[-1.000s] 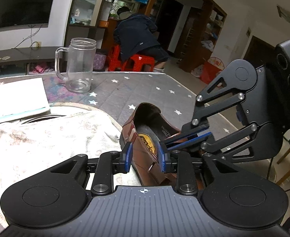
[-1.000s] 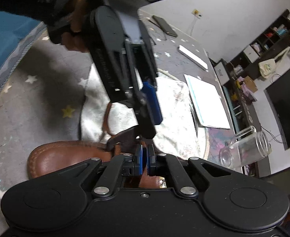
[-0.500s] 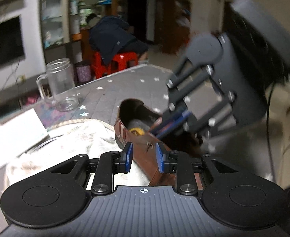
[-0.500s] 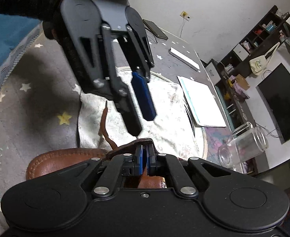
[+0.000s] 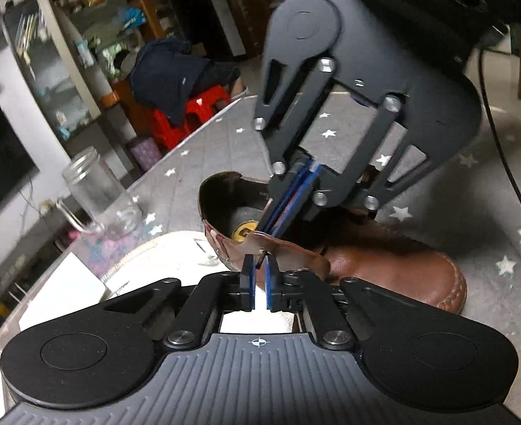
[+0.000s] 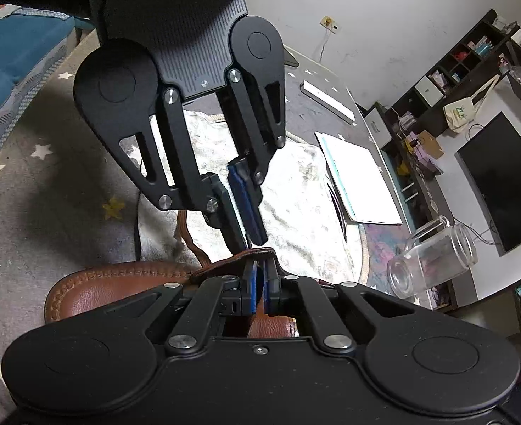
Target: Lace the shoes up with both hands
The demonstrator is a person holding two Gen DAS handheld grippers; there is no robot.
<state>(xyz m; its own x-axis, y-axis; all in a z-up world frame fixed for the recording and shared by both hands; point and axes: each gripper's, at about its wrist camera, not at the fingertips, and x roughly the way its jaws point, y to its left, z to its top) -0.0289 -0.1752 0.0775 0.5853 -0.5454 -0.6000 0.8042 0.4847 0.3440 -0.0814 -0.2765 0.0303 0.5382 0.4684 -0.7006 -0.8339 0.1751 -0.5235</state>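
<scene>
Brown leather shoe (image 5: pixel 384 272) lies on the star-print desk (image 5: pixel 491 212), its inner side against the white towel (image 6: pixel 296 194), toe toward the near edge of the right wrist view. Both claws meet over its throat. The right claw (image 6: pixel 259 283) is together, pinched on the top edge of the tongue (image 6: pixel 239 256), and we read that as the anchor hand. The left claw (image 5: pixel 258 276) has just been closing and now sits pressed together with a thin brown sliver between the pad tips, which looks like the lace end (image 5: pixel 260 264), though it is small and we can't be fully sure it isn't leather trim. The rest of the lace (image 6: pixel 181 225) loops out loose over the towel beside the shoe.

Step in hand, as we judge it: take the lace tip and feed or pull it through an eyelet. To do it well, we keep the right claw firm on the tongue so the shoe doesn't skid or roll, and pull with the left along the line of the lace, not sideways, because the grip is only at the very tips and a twist could let it slip. Draw slowly until the loose loop shortens. If the sliver slides out, re-pinch lower on the lace. The eyelets themselves are hidden behind the claws, so alignment needs a check. A glass jar (image 5: pixel 101 191) stands well apart, no concern.
</scene>
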